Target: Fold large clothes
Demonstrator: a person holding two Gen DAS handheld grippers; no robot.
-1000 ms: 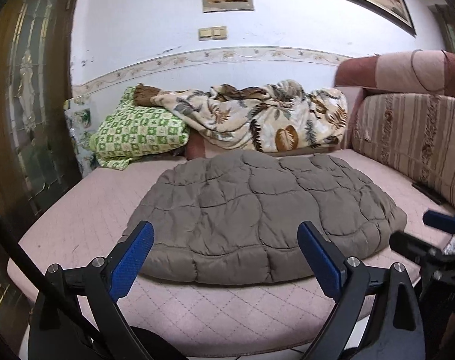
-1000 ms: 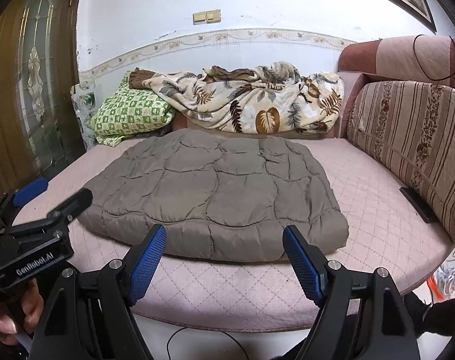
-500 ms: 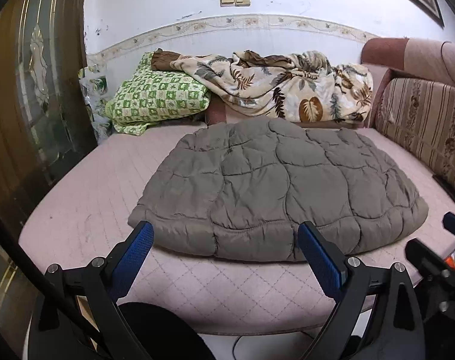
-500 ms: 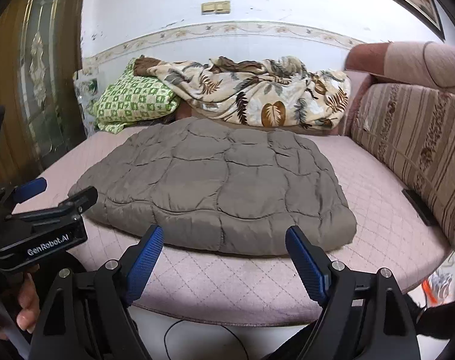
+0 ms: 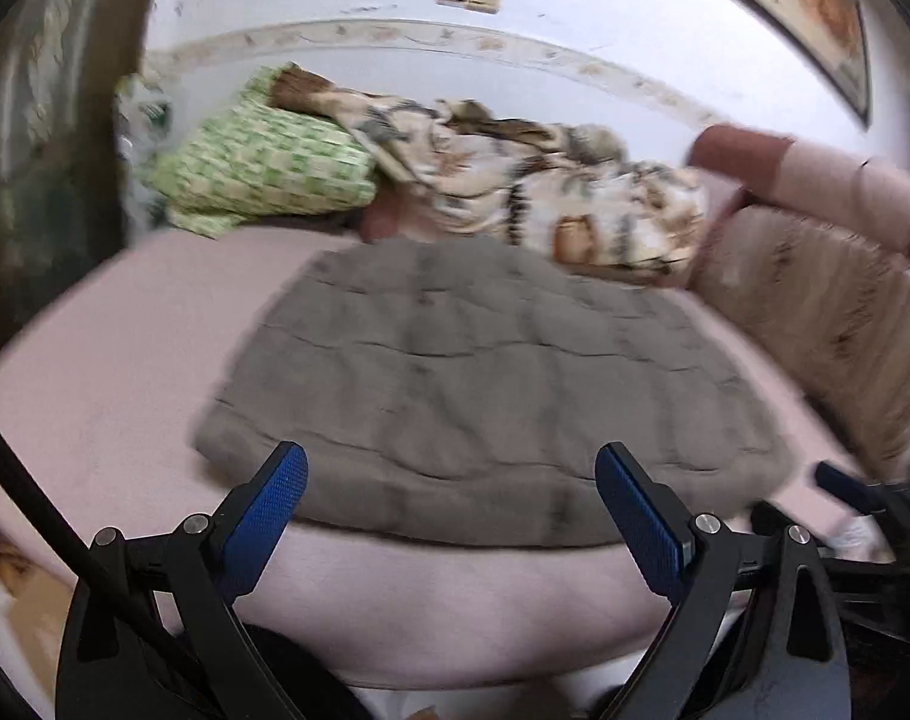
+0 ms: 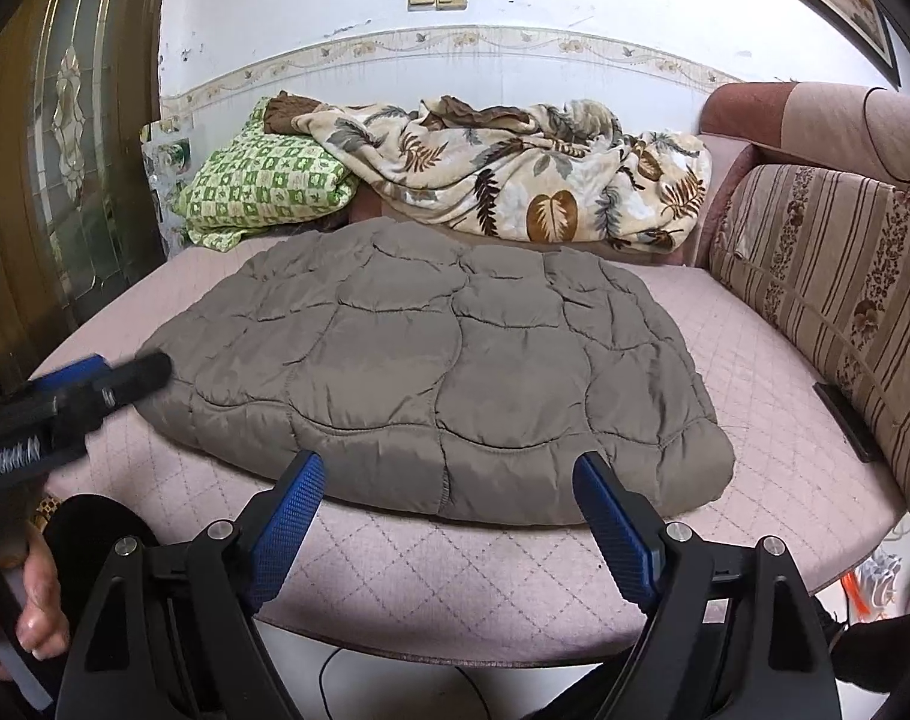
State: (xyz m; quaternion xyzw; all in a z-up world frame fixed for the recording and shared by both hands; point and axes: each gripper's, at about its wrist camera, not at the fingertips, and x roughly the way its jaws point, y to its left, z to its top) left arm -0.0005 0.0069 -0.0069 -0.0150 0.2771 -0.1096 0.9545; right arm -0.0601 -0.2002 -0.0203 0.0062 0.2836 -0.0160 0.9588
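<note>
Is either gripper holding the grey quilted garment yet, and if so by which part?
Nothing is held. The left gripper and right gripper are open, short of the grey quilted garment.

Quilted, faintly sheeny cloth jacket [image 6: 431, 360] on matt, seemingly stitched pink sofa cover [image 6: 484, 576].

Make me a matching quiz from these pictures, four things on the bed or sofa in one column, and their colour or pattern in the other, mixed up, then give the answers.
Things:
1. quilted jacket
2. pillow
3. blanket
4. sofa back cushion

Colour or pattern:
A. cream with brown and grey leaves
B. plain grey-brown
C. brown and beige stripes
D. green and white checks

Pairs: 1-B, 2-D, 3-A, 4-C
</note>
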